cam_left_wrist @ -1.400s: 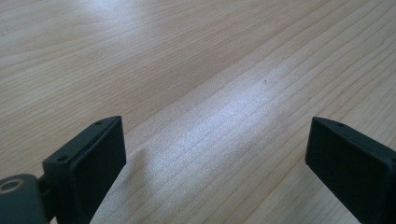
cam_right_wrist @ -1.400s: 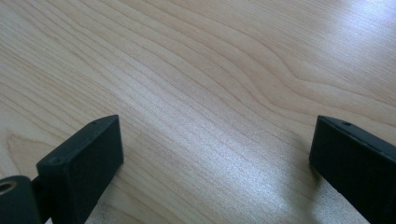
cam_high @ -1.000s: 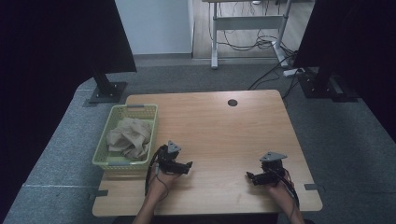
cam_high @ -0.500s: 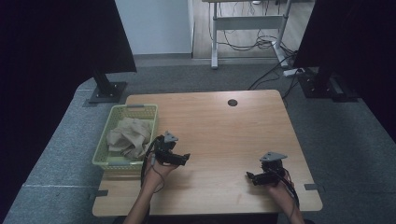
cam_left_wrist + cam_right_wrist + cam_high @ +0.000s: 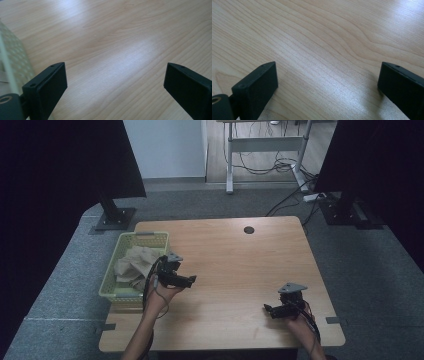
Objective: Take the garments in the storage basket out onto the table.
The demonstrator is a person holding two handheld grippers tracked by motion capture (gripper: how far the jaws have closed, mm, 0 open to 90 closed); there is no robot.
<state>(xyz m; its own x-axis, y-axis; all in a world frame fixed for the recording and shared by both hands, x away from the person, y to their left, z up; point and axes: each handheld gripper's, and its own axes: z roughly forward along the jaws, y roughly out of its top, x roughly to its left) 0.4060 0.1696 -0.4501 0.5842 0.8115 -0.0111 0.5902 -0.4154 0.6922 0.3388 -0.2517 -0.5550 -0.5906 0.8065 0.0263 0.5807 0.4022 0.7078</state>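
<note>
A pale green basket (image 5: 111,279) sits at the table's left edge with beige cloth (image 5: 136,262) bunched inside it. My left gripper (image 5: 190,280) hovers right beside the basket's right wall, jaws pointing right over the wood. In the left gripper view the left gripper (image 5: 115,82) is open with bare wood between its jaws, and the basket's wall (image 5: 10,60) shows at the left. Near the front right of the table my right gripper (image 5: 268,309) points left. The right gripper (image 5: 327,82) is open over bare wood in its own view.
The wooden table (image 5: 235,265) has a round cable hole (image 5: 248,230) near its far edge. Two dark monitor stands (image 5: 114,215) stand behind the table on grey carpet, and another desk frame with cables (image 5: 280,165) is farther back.
My left gripper has moved up and left, toward the basket's right wall. The right gripper has stayed where it was.
</note>
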